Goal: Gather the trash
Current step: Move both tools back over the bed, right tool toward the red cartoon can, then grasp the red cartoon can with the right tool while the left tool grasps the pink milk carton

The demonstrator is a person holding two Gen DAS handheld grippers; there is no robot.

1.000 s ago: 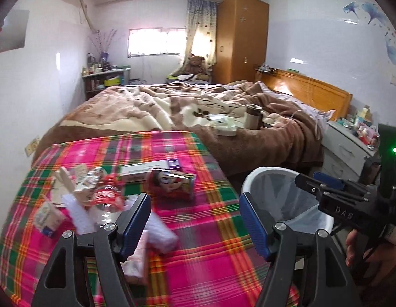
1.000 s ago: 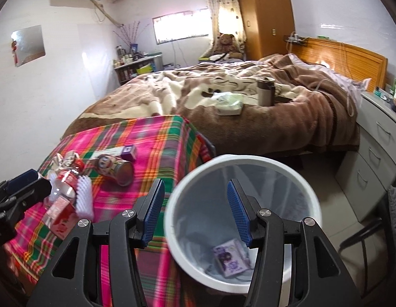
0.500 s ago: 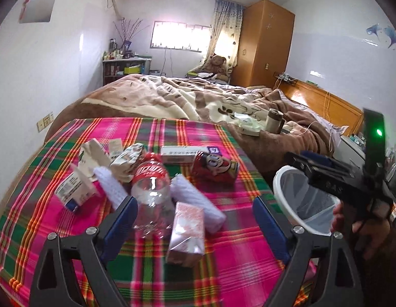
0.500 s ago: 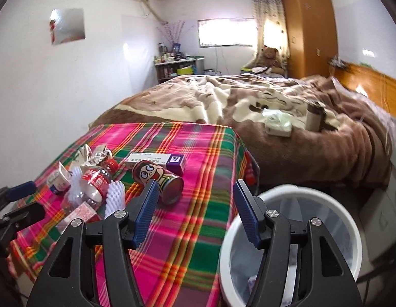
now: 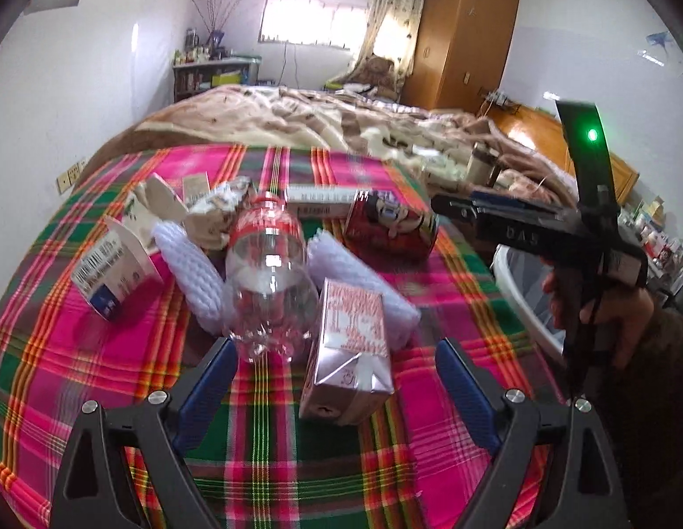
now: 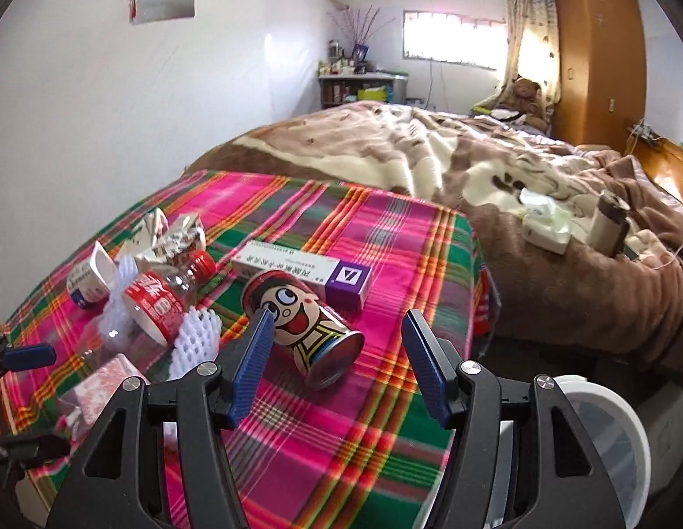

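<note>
Left gripper (image 5: pixel 332 379) spread wide, nothing clamped, poised over the silver-and-red drink carton (image 5: pixel 348 352) lying on the pink plaid tablecloth (image 5: pixel 429 441), presumably lined up to take it next. Right gripper (image 6: pixel 334 363) likewise parted and empty, jaws having just widened, aimed at the red cartoon-face tin can (image 6: pixel 304 326) on its side. Crushed clear plastic bottle (image 5: pixel 266 273) and white foam nets (image 5: pixel 193 273) clustered beside. White round bin (image 6: pixel 601 454) just off the table edge; contents hidden here, perhaps nearly empty. Only the left view shows the gripping hand (image 5: pixel 606 308).
</note>
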